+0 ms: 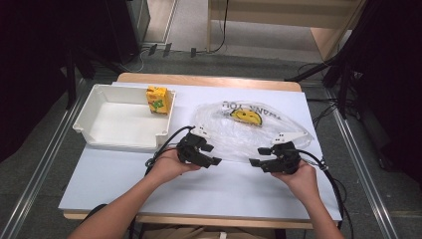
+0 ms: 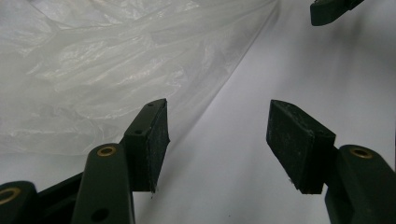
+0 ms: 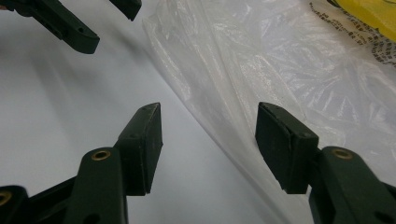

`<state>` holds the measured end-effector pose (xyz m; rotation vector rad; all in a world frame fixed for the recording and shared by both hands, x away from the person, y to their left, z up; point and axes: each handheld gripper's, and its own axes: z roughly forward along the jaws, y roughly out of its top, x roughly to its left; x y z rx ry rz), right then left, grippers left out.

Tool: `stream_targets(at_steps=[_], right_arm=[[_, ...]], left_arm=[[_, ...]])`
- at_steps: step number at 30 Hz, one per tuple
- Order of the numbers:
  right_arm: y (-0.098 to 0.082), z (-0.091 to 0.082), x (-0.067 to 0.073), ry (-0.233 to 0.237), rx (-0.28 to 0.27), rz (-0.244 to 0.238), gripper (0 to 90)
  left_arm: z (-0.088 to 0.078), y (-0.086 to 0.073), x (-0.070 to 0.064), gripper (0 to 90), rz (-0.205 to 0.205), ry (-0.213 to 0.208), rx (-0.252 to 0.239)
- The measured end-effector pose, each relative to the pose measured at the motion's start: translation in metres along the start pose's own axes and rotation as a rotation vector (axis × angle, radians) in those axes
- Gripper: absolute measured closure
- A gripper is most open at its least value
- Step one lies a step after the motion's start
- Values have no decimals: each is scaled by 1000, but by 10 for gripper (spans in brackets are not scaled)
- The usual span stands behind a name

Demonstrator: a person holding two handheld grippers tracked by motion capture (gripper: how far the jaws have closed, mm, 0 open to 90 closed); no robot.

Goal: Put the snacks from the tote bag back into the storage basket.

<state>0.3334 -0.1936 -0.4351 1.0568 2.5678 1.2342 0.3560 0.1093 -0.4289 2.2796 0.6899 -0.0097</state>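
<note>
Far left of the white tabletop (image 1: pixel 124 184): a white plastic bin (image 1: pixel 99 130), its floor bare apart from a yellow carton with green print (image 1: pixel 158 99) standing upright in its far right corner.

Just right of the bin, the left gripper (image 1: pixel 215 154), held in the person's left hand (image 1: pixel 171 167), sits low over the table, pointing toward the centre. Jaws apart, nothing between them. In the left gripper view its pads (image 2: pixel 159 140) stand wide over bare table, with the bag's edge lying just beside the left-hand pad; whether they touch I cannot tell.

Centre: a clear plastic bag (image 1: pixel 239 132) lying flat and crumpled, printed with a yellow smiley face (image 1: pixel 246 116) and dark lettering, the near edge running between the two grippers.

Right: the right gripper (image 1: pixel 259 157), in the right hand (image 1: pixel 298 177), faces the left one across the bag's near edge. Jaws spread wide, gripping nothing. In the right gripper view the bag's edge (image 3: pixel 224 140) passes through the gap between the pads (image 3: pixel 280 144), on the table; no pad presses on it.
</note>
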Motion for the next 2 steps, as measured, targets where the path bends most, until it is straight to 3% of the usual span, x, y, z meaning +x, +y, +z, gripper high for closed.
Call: stream_targets(at_steps=[2], right_arm=[[0,0,0,0,0,1,422]], left_arm=[[0,0,1,391,2,0,0]])
